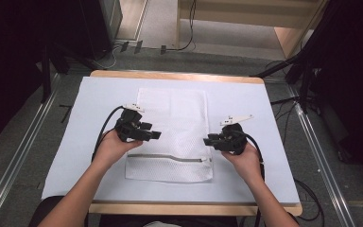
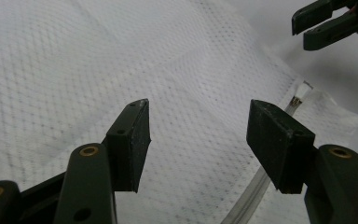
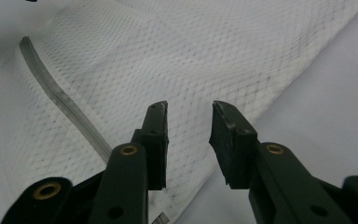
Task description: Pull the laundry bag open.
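Mesh bag [image 1: 172,137] lies flat mid-table on the white mat [image 1: 255,175], zipper [image 1: 170,157] running across its near end. My left gripper [image 1: 156,135] hovers over the bag's left edge, jaws spread wide, nothing between them. My right gripper [image 1: 208,141] sits at the bag's right edge, jaws partly spread, not pinching yet; mesh edge lies just below them in the right gripper view.

Bag looks light, thin, floppy, a bit slick; likely sags and folds when lifted. Best hold, I judge: pinch the 2 side edges, or corners near the zipper tape where it's stiffer.

Nothing else on the mat, no obstruction. Beyond the far table edge [image 1: 177,75]: floor cables, dark stands, well apart.
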Demonstrator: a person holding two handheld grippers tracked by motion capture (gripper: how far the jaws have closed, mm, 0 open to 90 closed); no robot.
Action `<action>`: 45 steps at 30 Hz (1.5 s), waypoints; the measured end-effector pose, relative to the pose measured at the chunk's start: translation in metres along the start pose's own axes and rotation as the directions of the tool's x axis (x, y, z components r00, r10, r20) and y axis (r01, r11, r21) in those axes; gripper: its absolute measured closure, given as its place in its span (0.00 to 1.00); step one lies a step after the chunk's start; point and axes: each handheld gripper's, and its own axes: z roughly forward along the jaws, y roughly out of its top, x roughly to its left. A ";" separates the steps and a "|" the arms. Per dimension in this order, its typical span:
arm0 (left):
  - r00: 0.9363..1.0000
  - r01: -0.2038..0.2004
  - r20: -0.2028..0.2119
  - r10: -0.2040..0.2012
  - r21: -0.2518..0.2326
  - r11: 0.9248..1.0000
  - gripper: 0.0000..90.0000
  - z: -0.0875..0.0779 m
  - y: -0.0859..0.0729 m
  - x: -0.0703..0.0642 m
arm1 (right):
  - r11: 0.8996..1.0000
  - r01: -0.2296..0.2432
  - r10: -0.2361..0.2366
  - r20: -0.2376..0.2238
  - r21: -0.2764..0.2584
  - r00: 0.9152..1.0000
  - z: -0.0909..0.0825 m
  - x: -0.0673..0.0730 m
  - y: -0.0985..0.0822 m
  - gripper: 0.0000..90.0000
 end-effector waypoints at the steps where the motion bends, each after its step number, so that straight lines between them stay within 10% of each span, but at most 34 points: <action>1: 1.000 -0.006 0.001 0.006 0.006 1.000 0.45 0.001 0.000 -0.002 | 1.000 0.000 0.000 -0.001 0.002 1.000 0.000 0.001 0.000 0.79; 19: 0.995 -0.084 0.061 0.083 0.022 0.996 0.45 0.023 0.001 -0.026 | 0.998 -0.009 0.009 -0.004 0.069 1.000 0.010 0.005 -0.011 1.00; 45: 0.984 -0.129 0.129 0.124 0.031 0.991 0.47 0.037 0.010 -0.041 | 0.990 -0.049 0.052 -0.021 0.135 0.998 0.006 0.024 -0.040 1.00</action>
